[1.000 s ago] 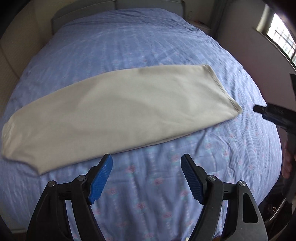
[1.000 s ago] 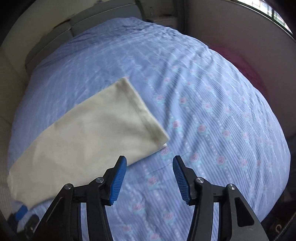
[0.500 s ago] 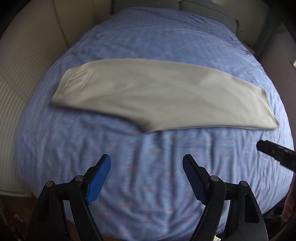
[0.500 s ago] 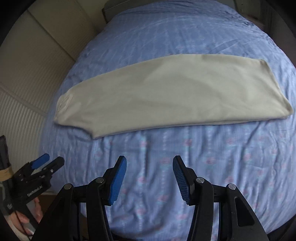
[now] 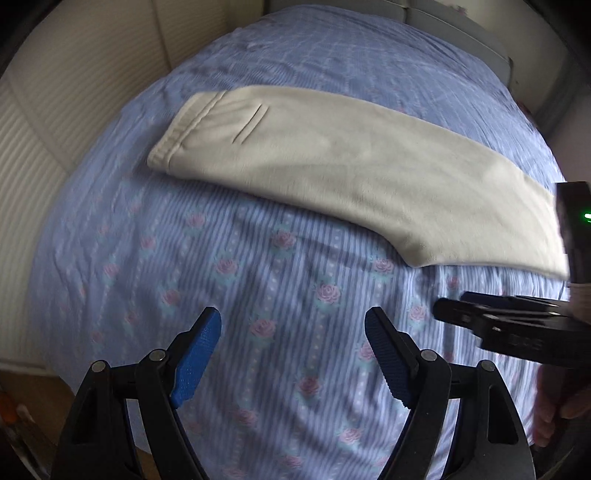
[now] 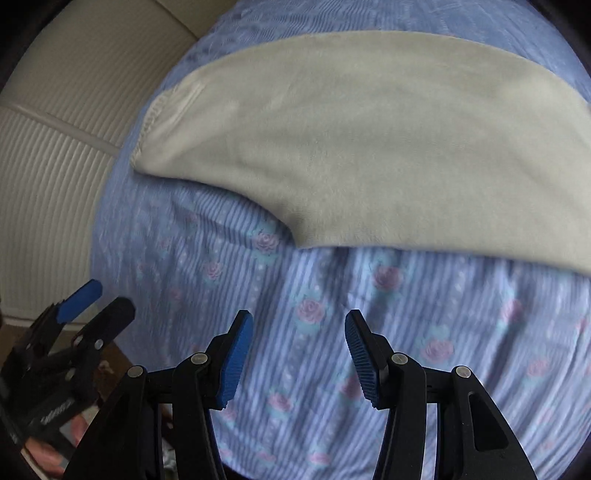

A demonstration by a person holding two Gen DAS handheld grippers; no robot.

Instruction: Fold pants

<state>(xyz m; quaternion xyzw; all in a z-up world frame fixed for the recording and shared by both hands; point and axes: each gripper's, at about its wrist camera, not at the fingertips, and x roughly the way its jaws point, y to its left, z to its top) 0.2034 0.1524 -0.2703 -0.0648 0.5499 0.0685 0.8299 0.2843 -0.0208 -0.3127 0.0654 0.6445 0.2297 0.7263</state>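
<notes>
Cream pants lie flat on the blue flowered bedspread, folded lengthwise, with the waistband and a slit pocket at the left end. In the right wrist view the same pants fill the upper half. My left gripper hovers open over bare bedspread, short of the pants' near edge. Open too, my right gripper hangs above the bedspread just below the crotch corner. Neither holds anything. Each gripper shows at the edge of the other's view.
A ribbed cream wall panel runs along the bed's left side. A grey headboard stands at the far end. A hand holding the right gripper shows at the left wrist view's right edge.
Both grippers have swept leftwards along the bed toward the waistband end and dropped closer to the bedspread. The pants have not moved. Both stay open and empty.
</notes>
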